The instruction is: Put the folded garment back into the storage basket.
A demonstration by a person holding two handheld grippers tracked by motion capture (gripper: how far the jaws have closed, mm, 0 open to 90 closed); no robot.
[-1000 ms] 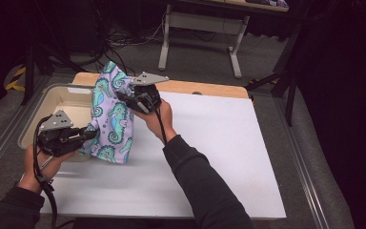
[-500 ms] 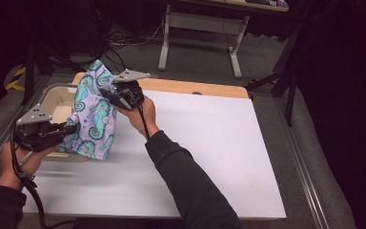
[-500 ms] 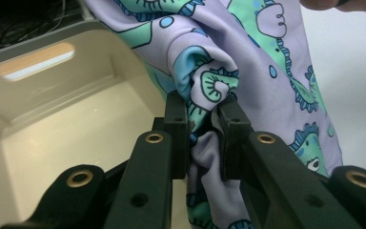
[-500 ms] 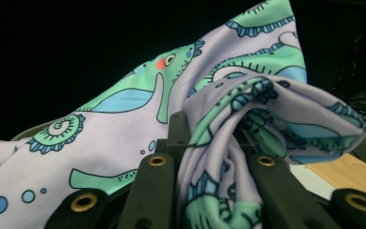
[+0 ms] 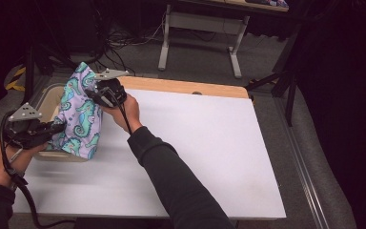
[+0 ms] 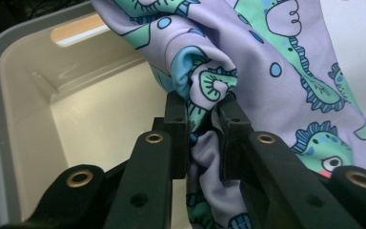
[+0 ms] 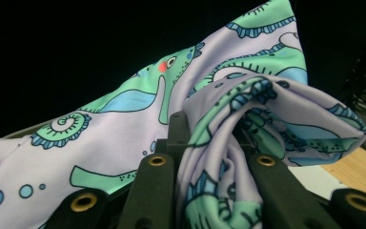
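Both claws are clamped on the seahorse-print cloth (image 5: 78,119): the left claw (image 6: 205,131) on a bunched lower fold, the right claw (image 7: 214,143) on a gathered upper edge. Compared with a second ago, the cloth has been carried leftward off the white worktop (image 5: 195,143) and is now held stretched over the beige plastic bin (image 6: 24,95), its lower part hanging at the bin's near wall. Judged from this, the cloth is being positioned for lowering into the bin; release is not yet made.
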